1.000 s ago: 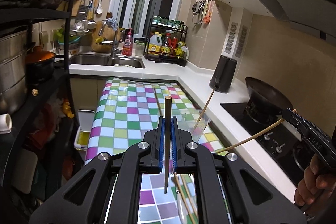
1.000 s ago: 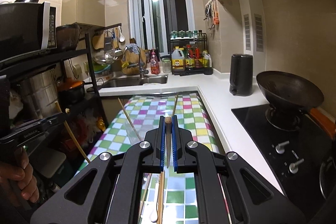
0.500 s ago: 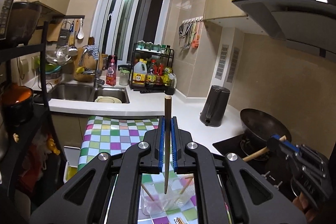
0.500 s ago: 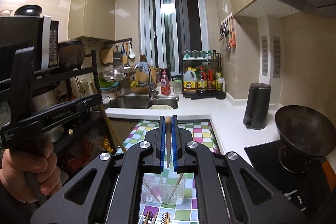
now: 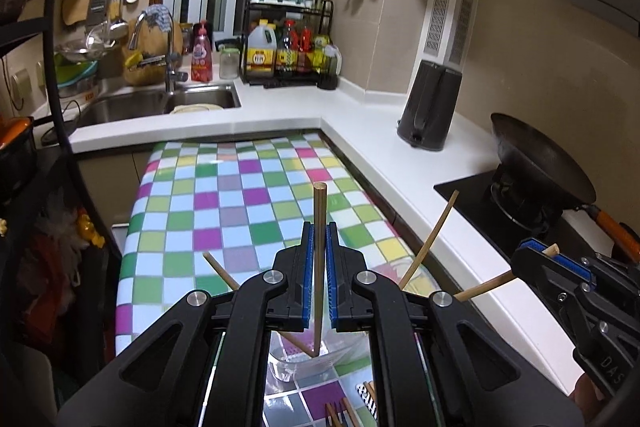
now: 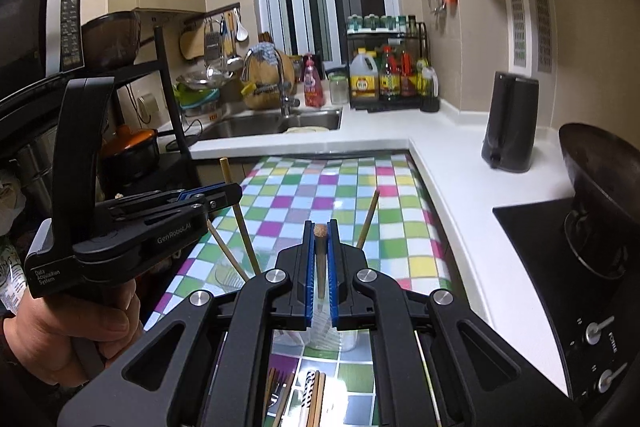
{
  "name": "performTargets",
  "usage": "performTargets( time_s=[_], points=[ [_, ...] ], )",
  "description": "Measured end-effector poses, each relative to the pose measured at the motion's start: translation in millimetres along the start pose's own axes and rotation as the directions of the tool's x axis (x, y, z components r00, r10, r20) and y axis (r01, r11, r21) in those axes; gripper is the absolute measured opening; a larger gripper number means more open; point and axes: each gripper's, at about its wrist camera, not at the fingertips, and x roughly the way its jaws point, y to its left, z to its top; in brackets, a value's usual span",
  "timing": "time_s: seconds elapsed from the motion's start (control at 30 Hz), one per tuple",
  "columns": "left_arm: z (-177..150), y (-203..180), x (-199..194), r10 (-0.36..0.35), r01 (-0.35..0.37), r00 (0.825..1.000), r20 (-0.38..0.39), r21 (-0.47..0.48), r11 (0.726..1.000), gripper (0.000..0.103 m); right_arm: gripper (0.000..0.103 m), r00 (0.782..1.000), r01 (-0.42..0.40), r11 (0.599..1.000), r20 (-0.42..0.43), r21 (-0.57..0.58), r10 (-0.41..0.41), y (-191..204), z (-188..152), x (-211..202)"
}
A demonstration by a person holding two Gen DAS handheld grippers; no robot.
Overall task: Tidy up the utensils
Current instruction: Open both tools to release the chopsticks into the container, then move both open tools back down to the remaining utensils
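My left gripper (image 5: 319, 243) is shut on a wooden chopstick (image 5: 319, 211) held upright, its lower tip inside a clear plastic cup (image 5: 304, 363) on the checkered table. Two more chopsticks (image 5: 430, 239) lean in the cup. My right gripper (image 6: 320, 247) is shut on another wooden chopstick (image 6: 320, 259) just above the same cup (image 6: 328, 337). The left gripper also shows in the right wrist view (image 6: 224, 197), the right one in the left wrist view (image 5: 540, 255). Loose chopsticks (image 6: 308, 399) lie on the table in front of the cup.
The checkered tablecloth (image 5: 240, 211) covers a table beside a white counter (image 5: 400, 163). A black kettle (image 5: 430, 107), a wok (image 5: 540, 163) on a stove, a sink (image 5: 160, 103) and a bottle rack (image 5: 288, 47) stand behind. A black shelf (image 6: 132, 115) is at left.
Both grippers tilted down and came lower over the cup. The left chopstick's tip is now inside the cup, and the right gripper with its chopstick moved close beside it.
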Motion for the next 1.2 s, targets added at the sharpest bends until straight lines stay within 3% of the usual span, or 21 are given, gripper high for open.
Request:
performTargets(
  time_s=[0.07, 0.1, 0.13, 0.2, 0.5, 0.63, 0.8, 0.9, 0.93, 1.1, 1.2],
  points=[
    [-1, 0, 2, 0.000, 0.000, 1.000, -0.017, -0.002, 1.000, 0.016, 0.009, 1.000, 0.013, 1.000, -0.007, 0.000, -0.013, -1, -1, 1],
    [0, 1, -1, 0.004, -0.004, 1.000, -0.012, -0.003, 1.000, 0.028, 0.014, 1.000, 0.021, 1.000, -0.006, 0.006, -0.021, -2, -2, -1],
    [1, 1, -6, 0.011, -0.011, 1.000, 0.002, -0.003, 1.000, 0.031, 0.020, 1.000, 0.025, 1.000, -0.004, 0.012, -0.025, -3, -3, -3],
    [6, 1, -18, 0.015, -0.015, 1.000, 0.024, -0.003, 1.000, 0.031, 0.028, 0.999, 0.048, 0.999, 0.009, 0.020, -0.048, -5, -2, -12],
    [9, 2, -99, 0.033, -0.027, 0.986, 0.165, -0.040, 0.999, 0.032, 0.029, 0.986, 0.115, 0.993, 0.118, 0.009, -0.115, -5, -10, -75],
    [-18, -4, -128, 0.038, -0.033, 0.981, 0.189, -0.029, 0.999, 0.032, 0.029, 0.981, 0.124, 0.992, 0.151, 0.006, -0.124, -1, -30, -103],
    [-70, -10, -143, 0.033, -0.030, 0.986, 0.163, -0.017, 0.999, 0.031, 0.027, 0.981, 0.114, 0.993, 0.155, 0.028, -0.117, -1, -63, -124],
    [-106, -15, -149, 0.036, -0.035, 0.988, 0.152, -0.008, 0.999, 0.022, 0.005, 0.982, 0.098, 0.994, 0.154, 0.049, -0.105, -4, -88, -131],
    [-119, -17, -149, 0.035, -0.035, 0.989, 0.144, -0.007, 0.999, 0.021, 0.004, 0.983, 0.099, 0.994, 0.149, 0.055, -0.106, -4, -96, -131],
    [-180, -24, -136, 0.023, -0.021, 0.997, 0.074, -0.028, 0.999, 0.018, 0.004, 0.993, 0.094, 0.992, 0.060, 0.082, -0.099, -5, -149, -120],
    [-217, -28, -120, 0.026, -0.025, 1.000, 0.008, -0.037, 0.999, 0.018, 0.008, 0.995, 0.091, 0.992, -0.037, 0.086, -0.088, -5, -185, -103]
  ],
)
